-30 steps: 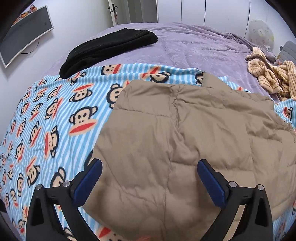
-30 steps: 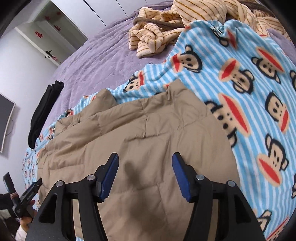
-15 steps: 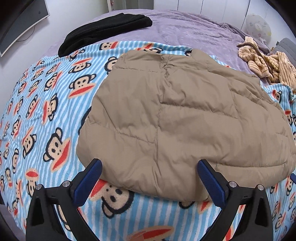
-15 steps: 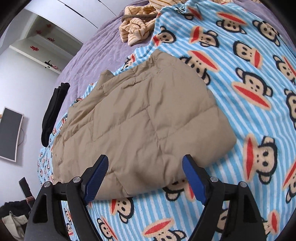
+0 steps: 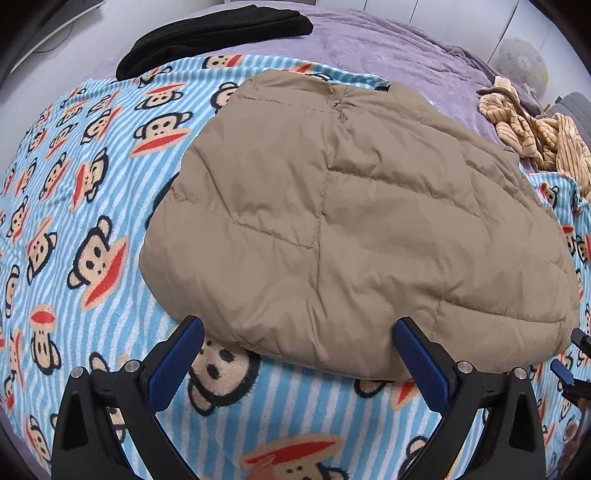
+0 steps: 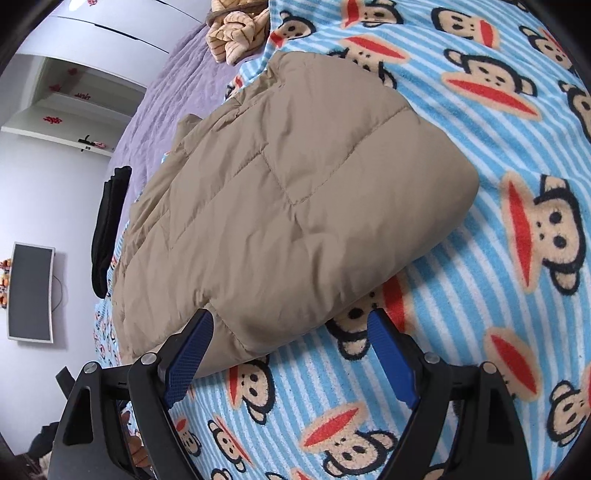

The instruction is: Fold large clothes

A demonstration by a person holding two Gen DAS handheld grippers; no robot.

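Observation:
A tan quilted puffer garment (image 5: 343,221) lies folded in a thick pad on a blue striped monkey-print blanket (image 5: 92,184). It also shows in the right wrist view (image 6: 288,206). My left gripper (image 5: 299,350) is open and empty, low over the blanket, with its blue fingers at the garment's near edge. My right gripper (image 6: 291,343) is open and empty, with its fingers at the garment's near right corner. Neither gripper holds the cloth.
A black folded garment (image 5: 214,33) lies on the purple bedspread (image 5: 388,48) at the back left. A crumpled yellow striped garment (image 5: 535,129) lies at the back right. A wall screen (image 6: 31,291) and white cupboards stand beyond the bed.
Both grippers have drawn back toward me from over the tan garment to its near edge. The right gripper has opened wider. The garment has stayed flat.

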